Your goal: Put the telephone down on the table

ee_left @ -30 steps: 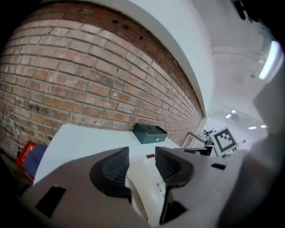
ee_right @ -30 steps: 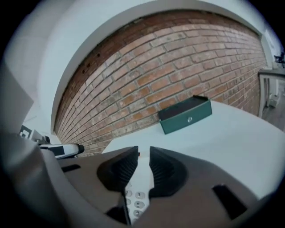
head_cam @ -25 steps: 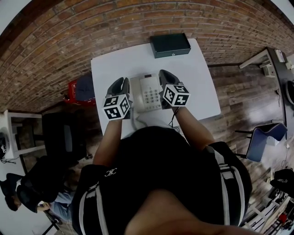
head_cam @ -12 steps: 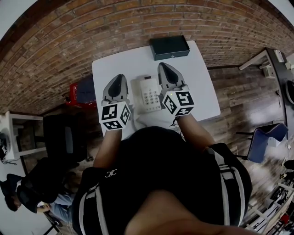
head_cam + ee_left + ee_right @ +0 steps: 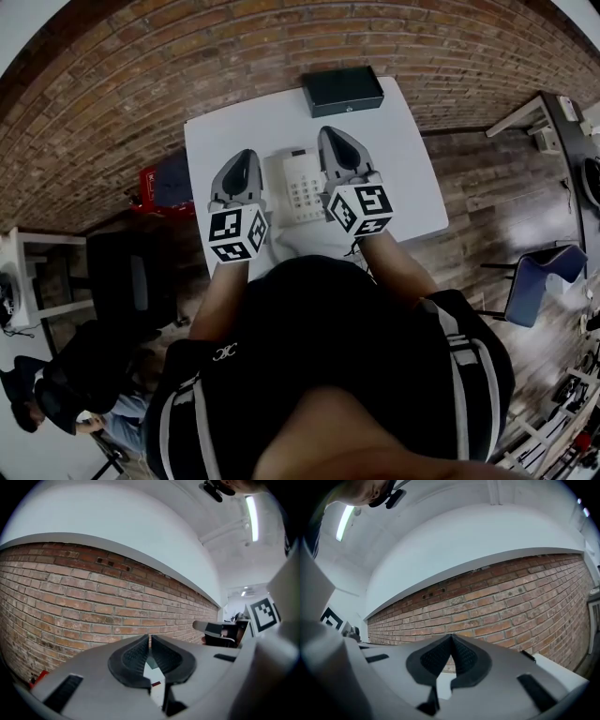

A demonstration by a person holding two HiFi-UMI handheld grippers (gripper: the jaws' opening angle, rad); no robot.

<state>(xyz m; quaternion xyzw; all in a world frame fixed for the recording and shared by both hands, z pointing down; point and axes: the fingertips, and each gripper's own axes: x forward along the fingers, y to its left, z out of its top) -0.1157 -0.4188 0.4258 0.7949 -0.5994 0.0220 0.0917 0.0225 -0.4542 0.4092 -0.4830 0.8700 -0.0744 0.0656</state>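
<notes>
Two grippers are held over white table (image 5: 403, 178), flanking telephone (image 5: 302, 186). Left gripper (image 5: 246, 156): jaws pressed together, nothing gripped. Right gripper (image 5: 331, 133): jaws likewise closed, empty. Telephone is laid flat on table, keypad up, between grippers. Black box (image 5: 342, 91) is seen at table's far edge, near brick wall (image 5: 141, 84).

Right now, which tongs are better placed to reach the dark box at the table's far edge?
Probably the right tongs: they point almost at the dark box, while the left tongs sit farther off, across the telephone. Both are shut, empty.
</notes>
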